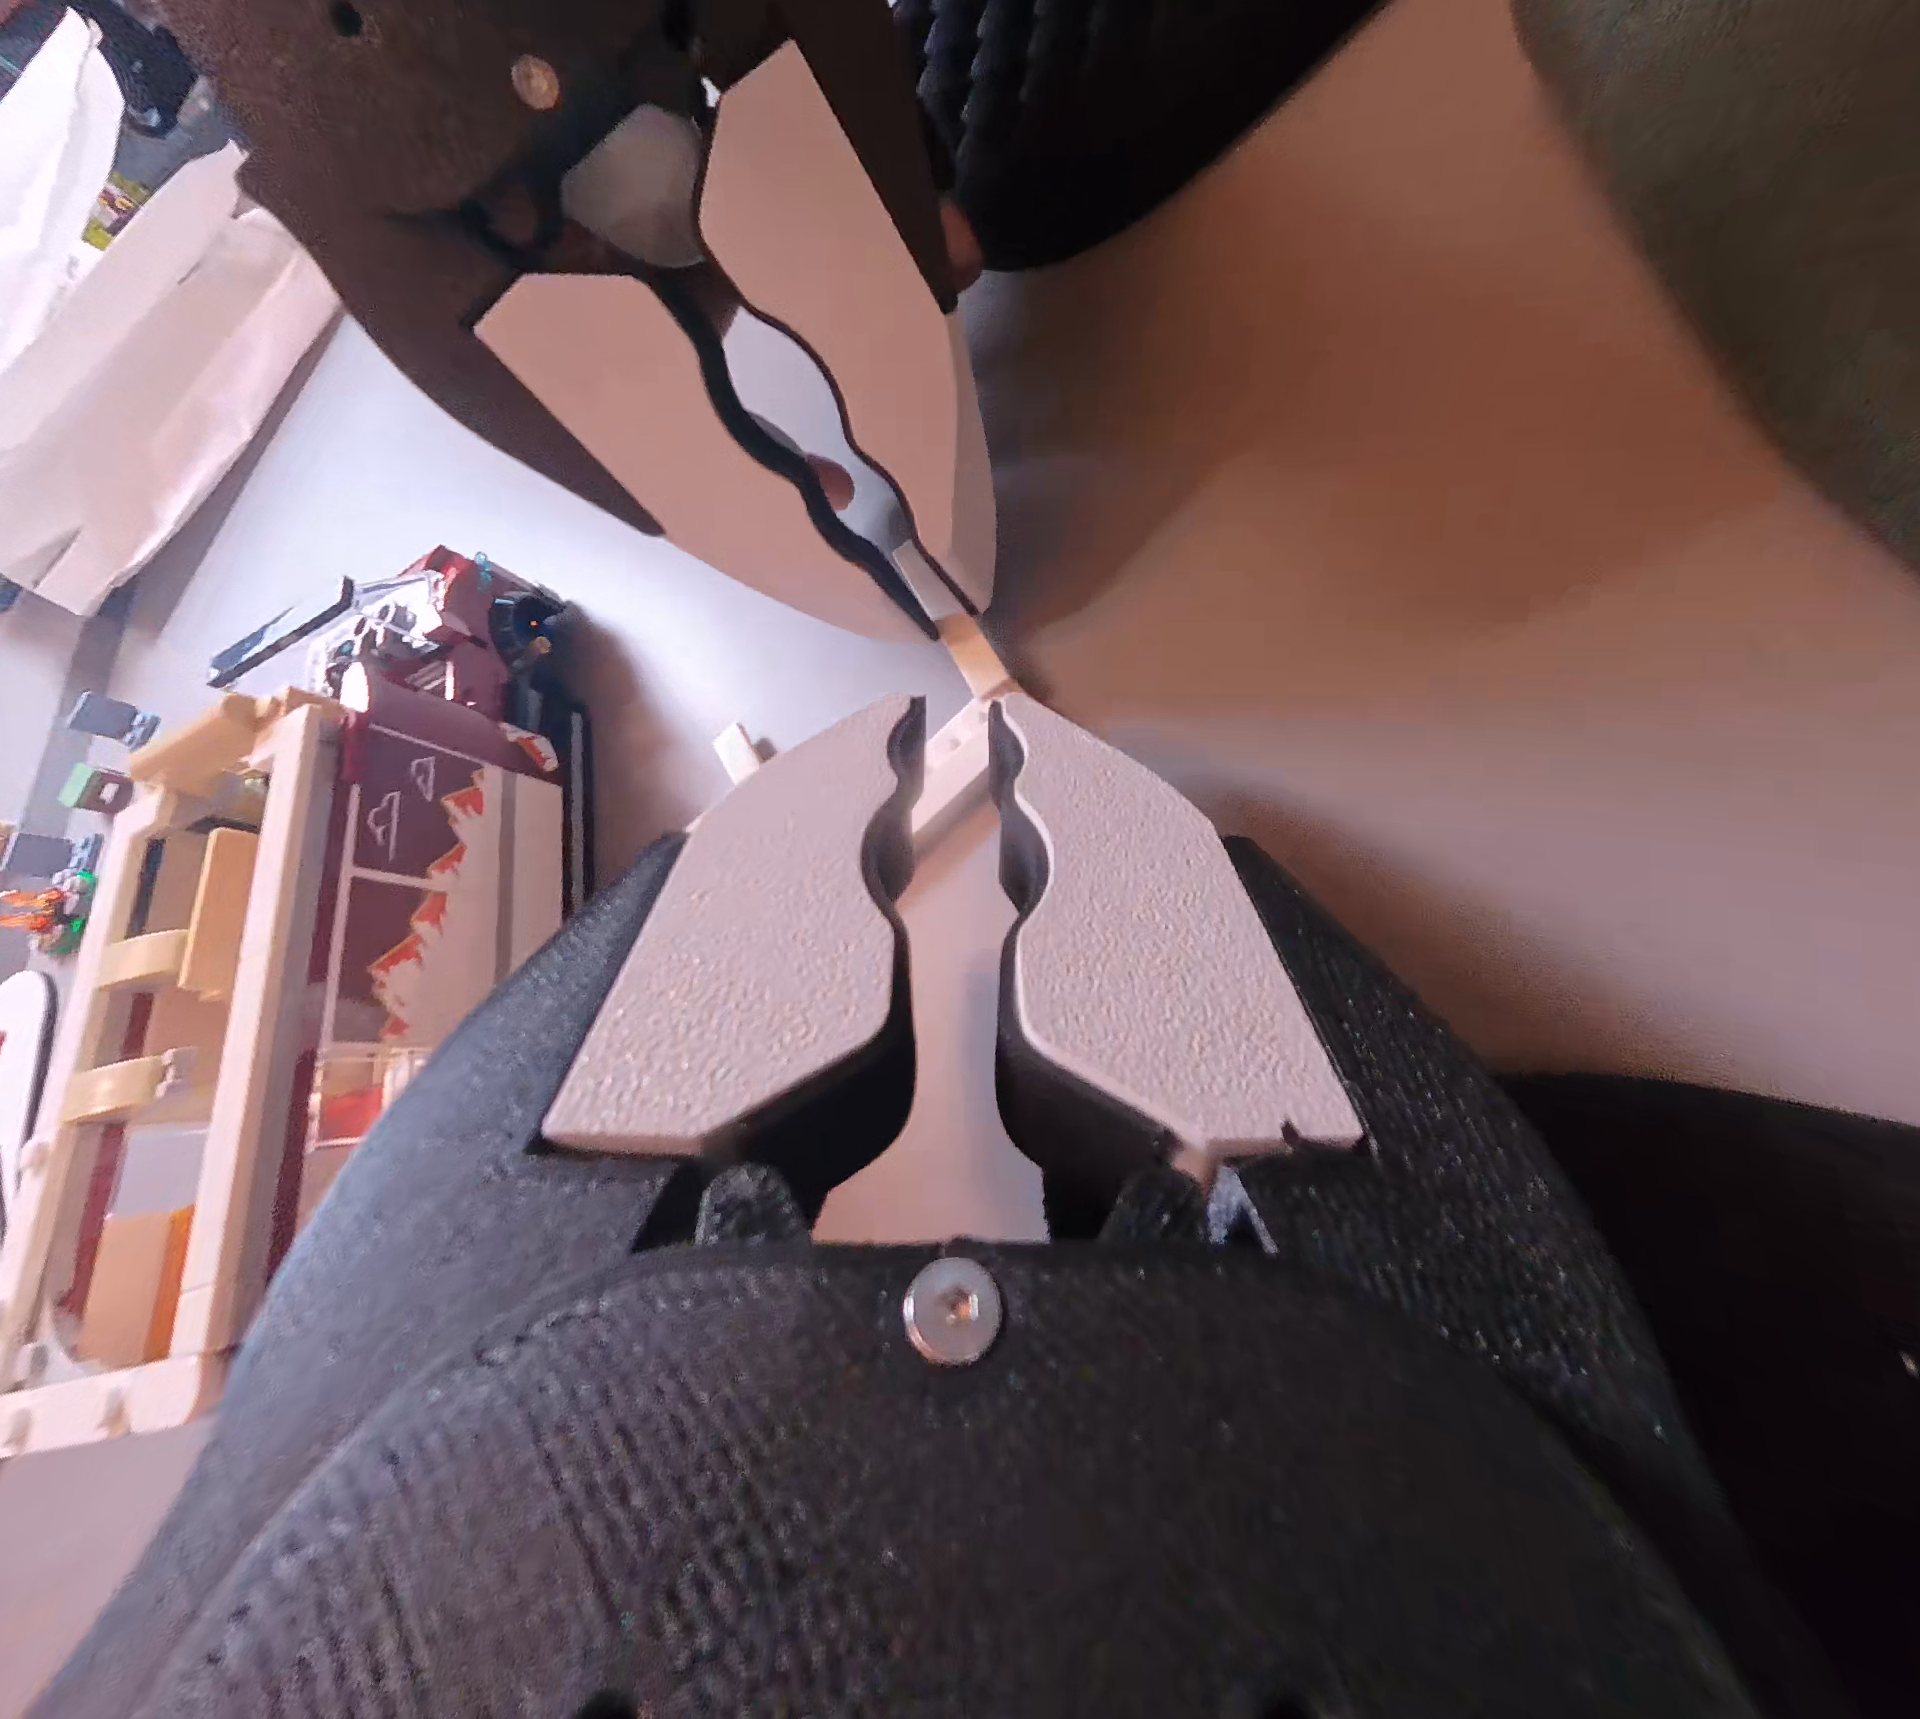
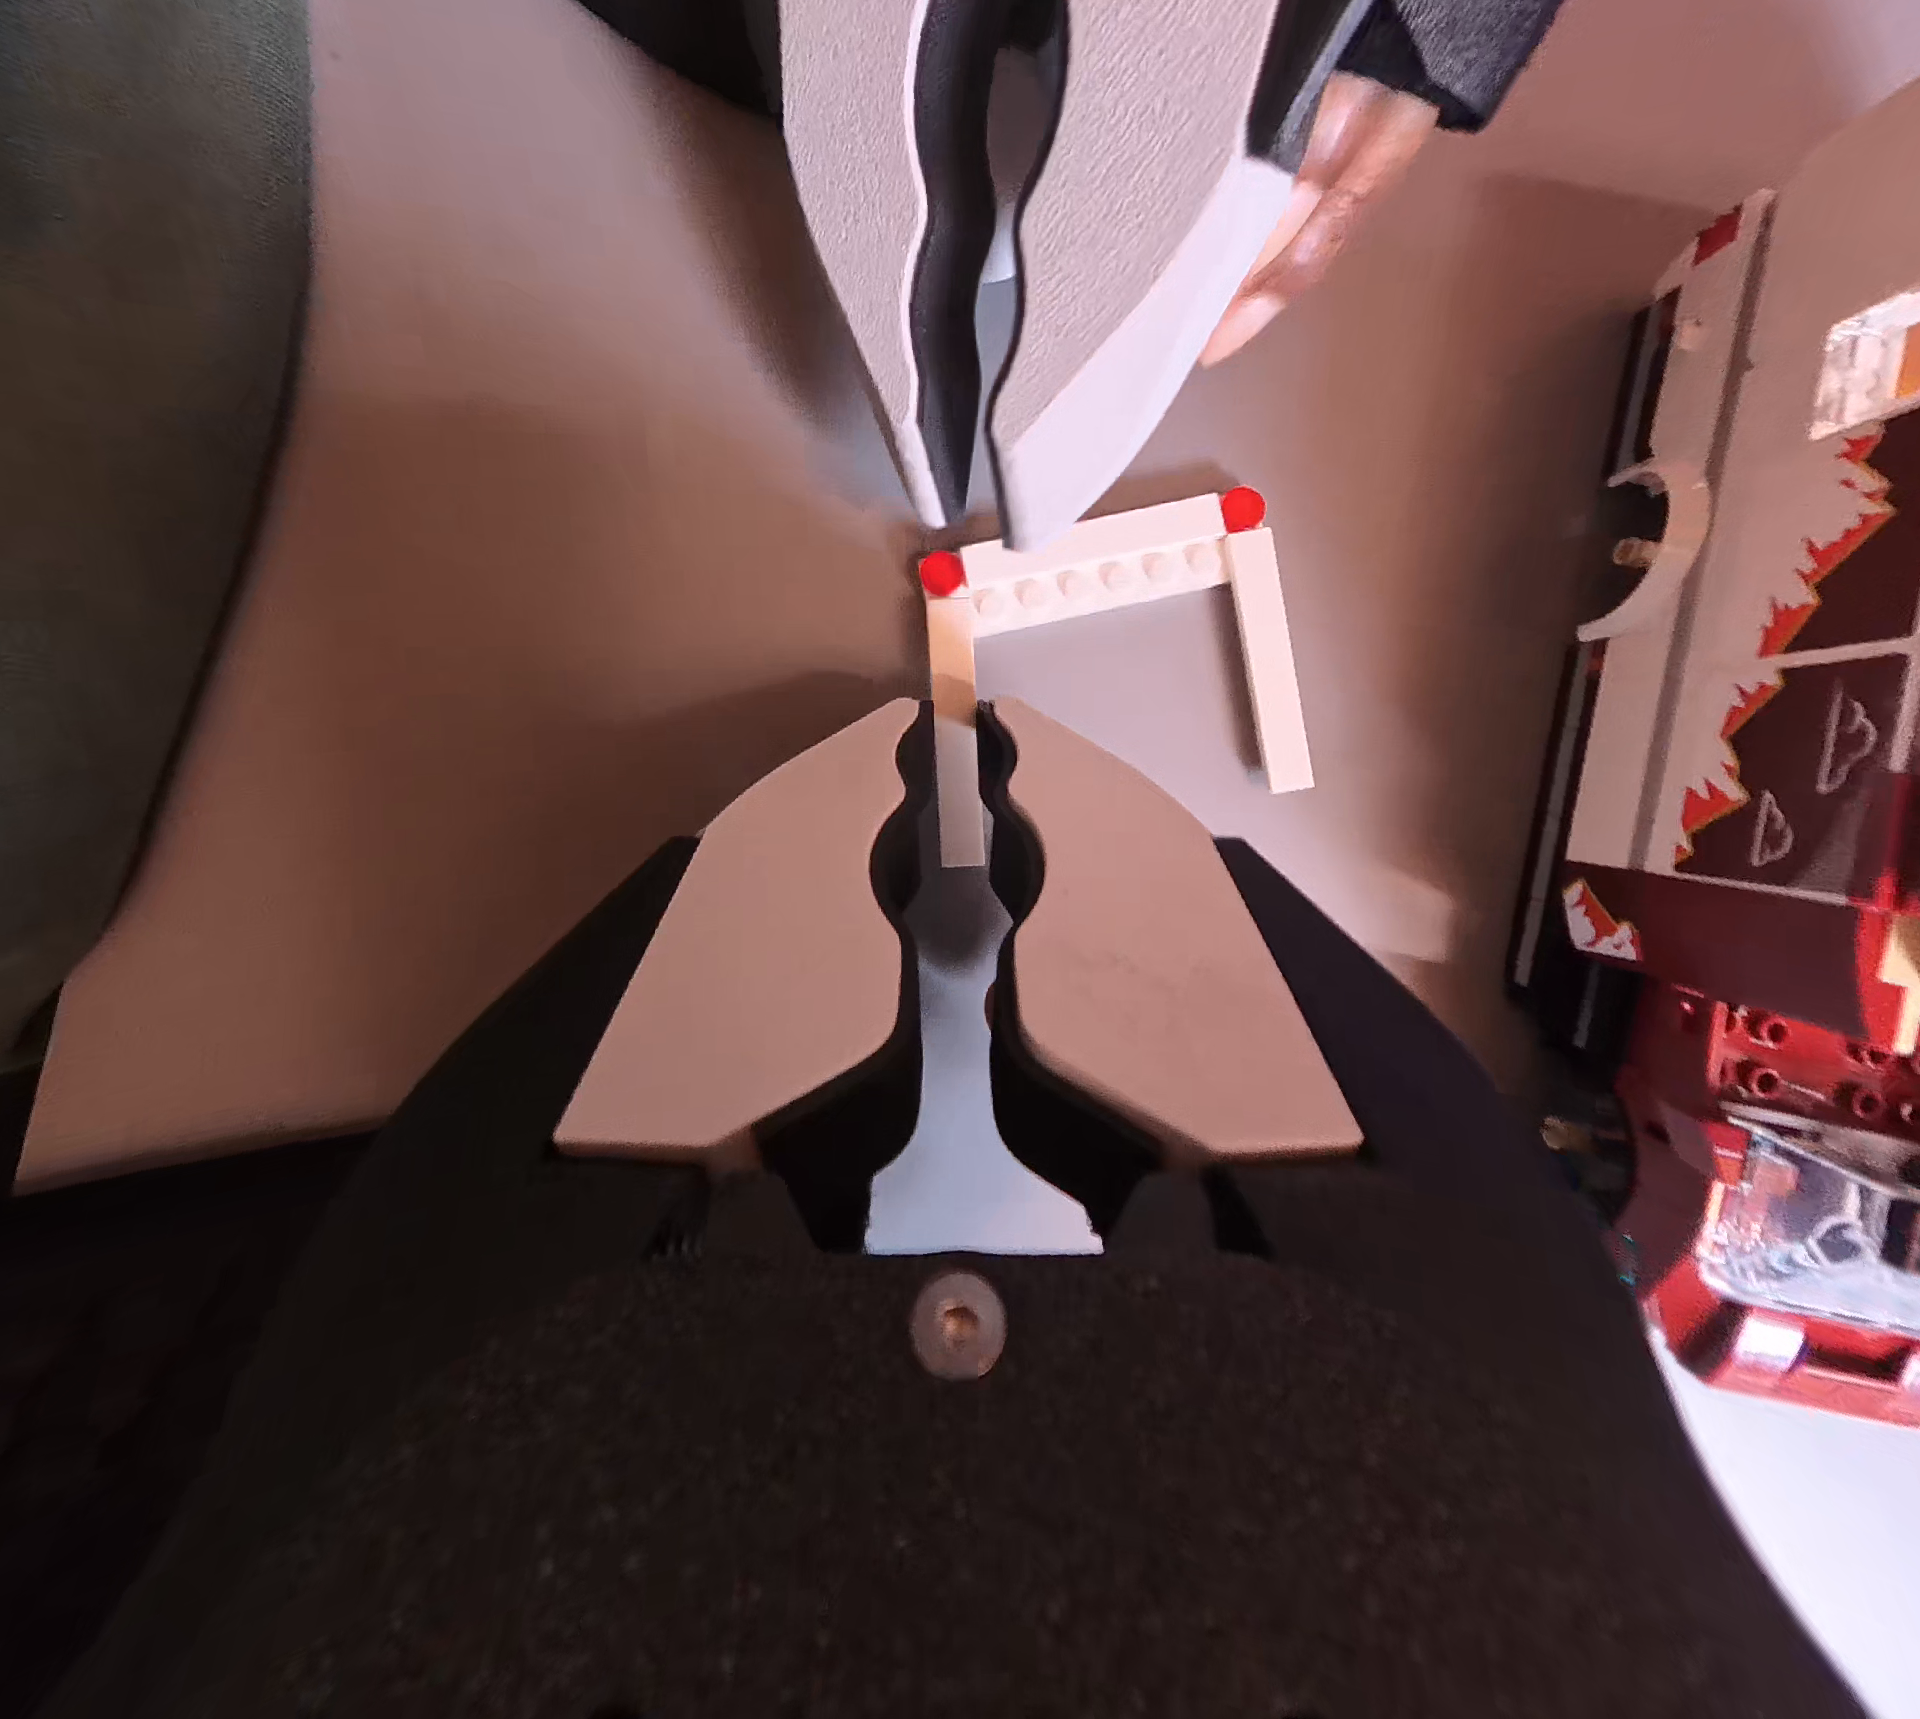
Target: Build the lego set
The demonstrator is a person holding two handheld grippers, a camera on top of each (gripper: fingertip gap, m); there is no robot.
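Two tools tip-to-tip on white frame

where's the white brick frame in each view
Left wrist view: white brick frame sits centre, seen edge-on, one end between the left gripper fingers, the other in the right gripper above.
Right wrist view: just above centre, face-on as a three-sided frame with red studs at its corners; near leg between the right gripper fingers.
Shared landmark: the red-and-white brick model, at left and at right.
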